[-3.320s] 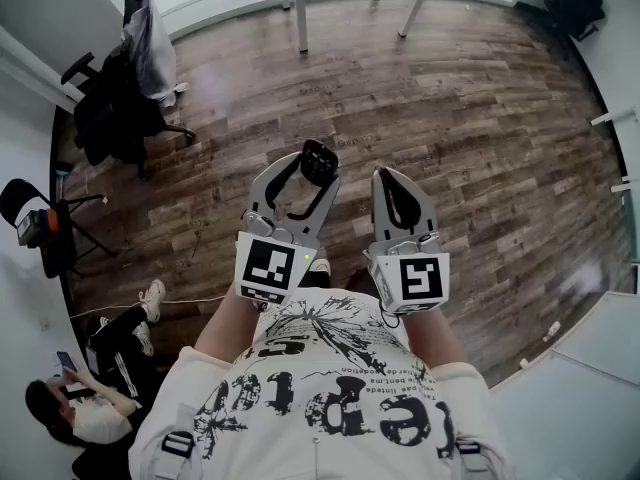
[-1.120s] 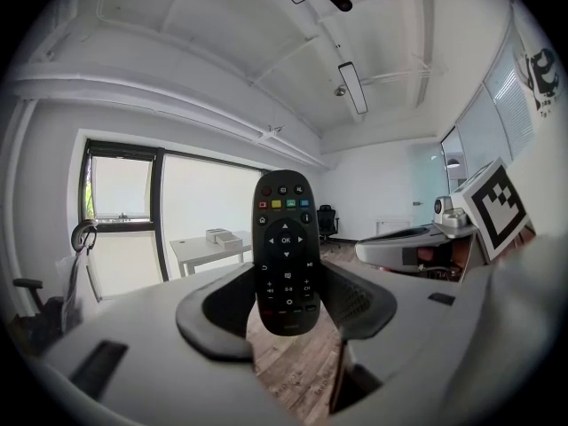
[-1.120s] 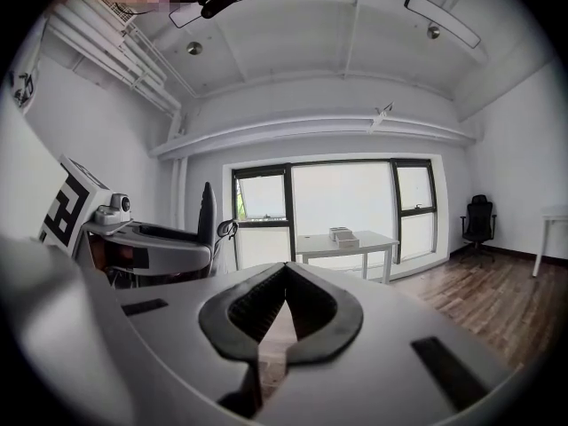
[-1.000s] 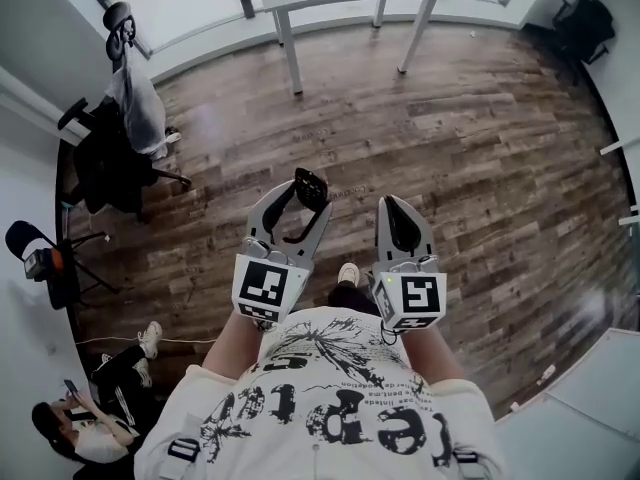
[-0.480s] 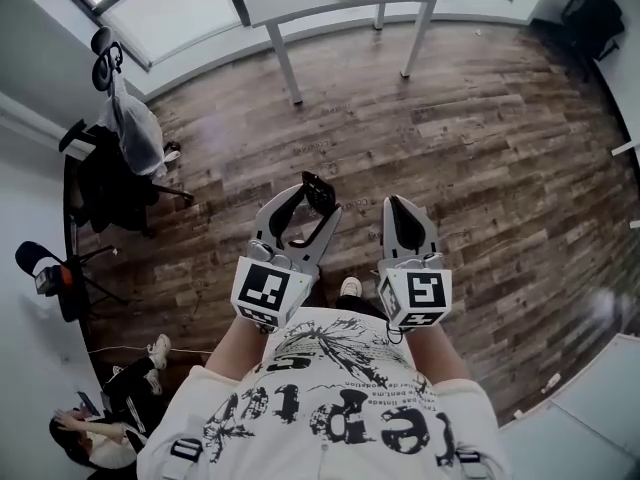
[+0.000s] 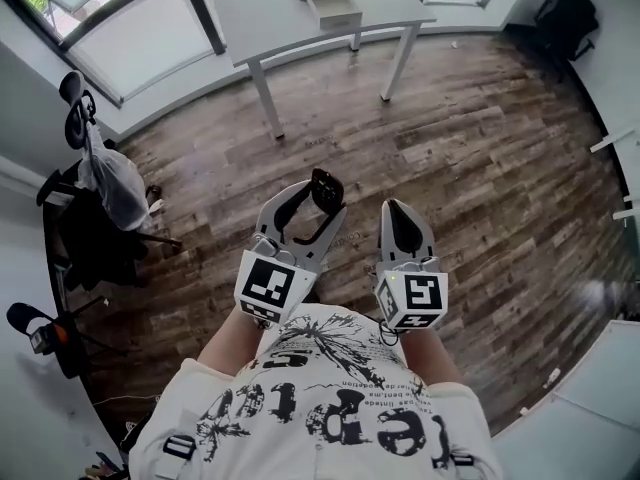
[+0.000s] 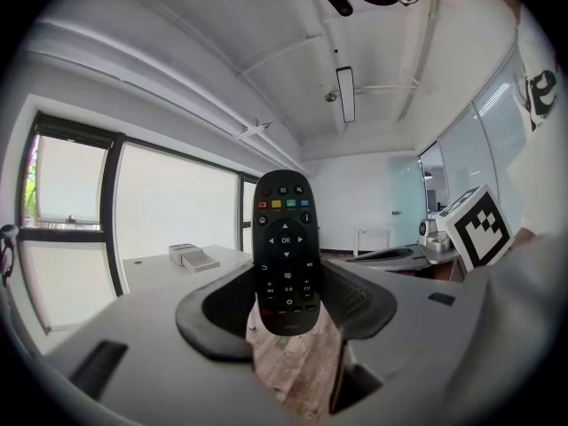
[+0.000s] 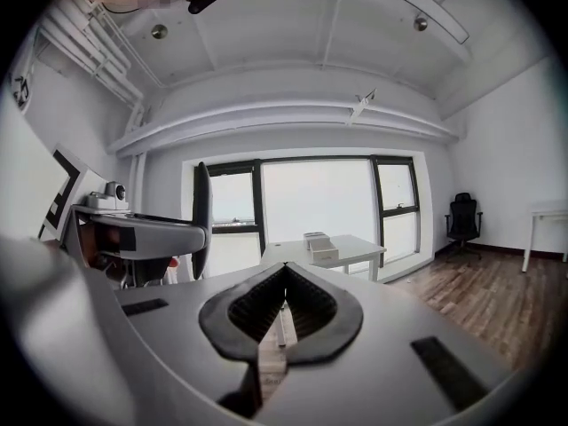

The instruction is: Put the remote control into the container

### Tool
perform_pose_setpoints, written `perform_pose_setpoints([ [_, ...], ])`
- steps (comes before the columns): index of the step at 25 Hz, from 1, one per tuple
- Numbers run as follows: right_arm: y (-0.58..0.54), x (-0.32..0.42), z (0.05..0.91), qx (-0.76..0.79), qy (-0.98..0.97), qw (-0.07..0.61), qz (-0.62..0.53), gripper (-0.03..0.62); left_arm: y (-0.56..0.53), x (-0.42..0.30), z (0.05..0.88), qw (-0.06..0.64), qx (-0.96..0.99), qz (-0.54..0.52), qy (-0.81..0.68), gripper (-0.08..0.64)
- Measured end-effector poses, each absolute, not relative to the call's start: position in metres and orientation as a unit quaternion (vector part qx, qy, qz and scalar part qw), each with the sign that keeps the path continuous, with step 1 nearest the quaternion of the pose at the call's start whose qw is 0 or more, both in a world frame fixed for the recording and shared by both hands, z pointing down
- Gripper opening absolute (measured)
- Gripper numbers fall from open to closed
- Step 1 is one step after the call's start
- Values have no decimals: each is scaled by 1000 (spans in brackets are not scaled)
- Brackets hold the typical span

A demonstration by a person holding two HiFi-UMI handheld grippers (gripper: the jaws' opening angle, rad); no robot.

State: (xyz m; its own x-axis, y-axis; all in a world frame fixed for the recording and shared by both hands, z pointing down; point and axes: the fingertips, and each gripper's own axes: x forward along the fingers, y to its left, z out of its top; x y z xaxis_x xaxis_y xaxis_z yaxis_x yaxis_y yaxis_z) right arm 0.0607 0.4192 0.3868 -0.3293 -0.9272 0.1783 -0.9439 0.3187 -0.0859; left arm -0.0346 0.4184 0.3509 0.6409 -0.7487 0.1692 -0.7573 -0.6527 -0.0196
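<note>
table [image 6: 268,16] has come closer ahead, left gripper [image 6: 317,201] clamps the remote control [image 7: 284,247] upright, right gripper [image 8: 283,280] empty, jaws together

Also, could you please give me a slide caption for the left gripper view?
Left gripper shut on a black remote control, a white table with a box beyond.

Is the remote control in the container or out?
Out. The left gripper clamps the remote control upright; the container sits on the distant table.

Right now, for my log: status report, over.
Left gripper shut on remote. Right gripper shut, empty. Container on table ahead; floor between, nothing blocking.
</note>
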Motion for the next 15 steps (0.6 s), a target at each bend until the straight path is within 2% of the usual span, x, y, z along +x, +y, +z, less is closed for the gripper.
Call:
perform_pose_setpoints([
  [4, 369, 29, 378, 597, -797, 41, 79, 3, 369, -78, 346, 9, 906, 93, -414, 233],
  [8, 326, 0, 372, 600, -796, 42, 71, 3, 325, -113, 348, 23, 903, 91, -419, 233],
  [15, 260, -7, 376, 591, -802, 49, 70, 3, 261, -126, 359, 38, 895, 91, -435, 233],
])
